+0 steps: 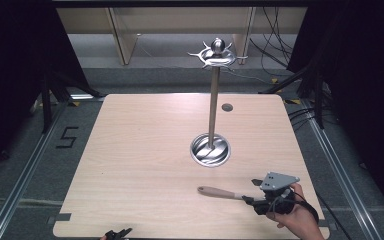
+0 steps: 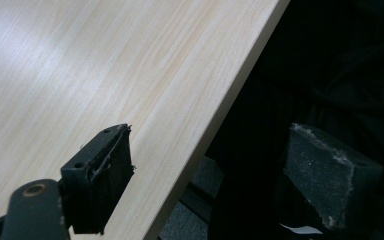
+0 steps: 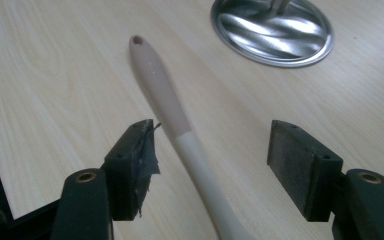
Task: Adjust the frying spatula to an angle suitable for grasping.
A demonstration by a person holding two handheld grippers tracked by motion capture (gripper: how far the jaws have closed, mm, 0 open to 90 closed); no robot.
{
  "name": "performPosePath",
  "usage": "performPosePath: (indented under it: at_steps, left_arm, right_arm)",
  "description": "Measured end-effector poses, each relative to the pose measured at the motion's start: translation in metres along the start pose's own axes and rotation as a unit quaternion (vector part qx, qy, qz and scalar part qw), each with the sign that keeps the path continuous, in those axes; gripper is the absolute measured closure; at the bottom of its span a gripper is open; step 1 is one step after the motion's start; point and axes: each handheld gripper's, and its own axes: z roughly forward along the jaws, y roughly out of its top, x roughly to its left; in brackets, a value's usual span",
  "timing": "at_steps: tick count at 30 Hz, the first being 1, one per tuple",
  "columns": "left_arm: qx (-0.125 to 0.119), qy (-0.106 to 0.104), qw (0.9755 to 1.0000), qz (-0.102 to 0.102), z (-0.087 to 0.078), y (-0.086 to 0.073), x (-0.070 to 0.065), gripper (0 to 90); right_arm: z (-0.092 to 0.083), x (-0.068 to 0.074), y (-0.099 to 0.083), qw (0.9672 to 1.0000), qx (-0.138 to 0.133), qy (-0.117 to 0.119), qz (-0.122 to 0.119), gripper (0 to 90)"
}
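right tool (image 1: 258, 192) sits at the near right of the pale wood surface (image 1: 145, 150), a hand (image 1: 300, 220) wrapped round its body with the grey three-cornered plate on top. its jaws are spread wide, one on each side of a utensil handle (image 1: 221, 192) that lies flat on the wood. in the right gripper view the right tool (image 3: 212, 167) shows those black pads apart and the handle (image 3: 172, 115) running up between them, nearer the left pad but with a sliver of wood showing between; it's tan at the far end with a small hanging hole, white nearer the camera. the working end is hidden under the tool, so i can't tell what kind of utensil it is.

beyond the handle's tip, a metal stand (image 1: 211, 125): round shiny base (image 3: 272, 30) on the surface, upright pole, and a ring of hooks with a ball on top.

left tool (image 1: 117, 233) is just peeking in at the near edge of the surface. in the left gripper view the left tool (image 2: 220, 170) has its jaws wide apart, one pad over the wood (image 2: 105, 75), the other out past the edge over dark floor, holding nothing.
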Motion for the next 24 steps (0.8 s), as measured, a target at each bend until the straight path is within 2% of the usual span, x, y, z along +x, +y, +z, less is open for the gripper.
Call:
performPosePath:
  at_steps: [4,5,7,8,9,10,11,13,14,16,17,18,19,20,21,22,24]
  left_arm:
    - [0.0,-0.006,1.0,0.0,0.0,0.0,0.001,18.1]
    - [0.0,0.0,1.0,0.0,0.0,0.0,0.0,18.1]
    - [0.0,0.0,1.0,0.0,-0.001,0.0,0.0,18.1]
    - [0.0,-0.007,1.0,-0.001,-0.001,0.0,0.001,18.1]
    - [0.0,-0.006,1.0,-0.001,-0.001,0.0,0.001,18.0]
    - [0.0,-0.001,1.0,-0.001,0.0,-0.001,0.001,18.1]
    - [0.0,-0.008,1.0,0.0,-0.001,0.0,0.001,18.1]
    - [-0.001,-0.01,0.9999,-0.001,-0.001,0.0,0.001,18.0]
    - [0.0,-0.006,1.0,0.0,-0.001,0.0,0.001,18.0]
    - [0.0,-0.001,1.0,0.0,0.0,0.0,0.0,18.1]
    - [-0.001,-0.001,1.0,0.0,0.0,0.0,0.0,18.1]
    - [0.0,-0.008,1.0,0.0,-0.001,0.0,0.001,18.0]
    - [0.0,-0.008,1.0,0.0,-0.001,0.0,0.001,18.1]
    - [0.0,-0.001,1.0,-0.001,0.0,0.0,0.0,18.0]
    - [0.0,-0.001,1.0,-0.001,0.0,0.0,0.0,18.0]
    - [0.0,-0.007,1.0,0.0,-0.001,0.0,0.001,18.0]
    - [0.0,-0.007,1.0,-0.001,-0.001,0.0,0.001,18.1]
  right_arm:
    - [0.006,0.0,0.006,0.9997,0.016,0.006,-0.015,37.9]
    - [0.008,0.001,0.008,0.9996,0.024,0.009,-0.013,38.3]
    - [0.012,0.0,0.014,0.9988,0.038,0.019,-0.025,42.1]
    - [0.012,0.0,0.014,0.9988,0.038,0.019,-0.025,42.1]
    - [0.013,0.0,0.016,0.9983,0.04,0.021,-0.037,44.3]
    - [0.014,0.001,0.018,0.998,0.044,0.024,-0.038,45.2]
    - [0.018,0.001,0.023,0.9967,0.061,0.028,-0.046,47.8]
    - [0.02,0.002,0.024,0.9963,0.07,0.024,-0.045,48.1]
    - [0.025,0.002,0.029,0.994,0.089,0.026,-0.058,49.7]
    - [0.028,0.003,0.031,0.9932,0.098,0.021,-0.06,50.8]
    - [0.03,0.002,0.033,0.9911,0.109,0.025,-0.073,52.2]
    - [0.036,0.003,0.038,0.9854,0.138,0.029,-0.096,53.9]
    - [0.036,0.003,0.038,0.9854,0.138,0.029,-0.096,53.9]
    - [0.041,0.003,0.041,0.9812,0.152,0.051,-0.108,55.2]
    - [0.041,0.003,0.041,0.9812,0.152,0.051,-0.108,55.2]
    - [0.045,0.004,0.043,0.9785,0.162,0.055,-0.116,56.2]
    - [0.05,0.004,0.044,0.9774,0.167,0.051,-0.12,56.8]
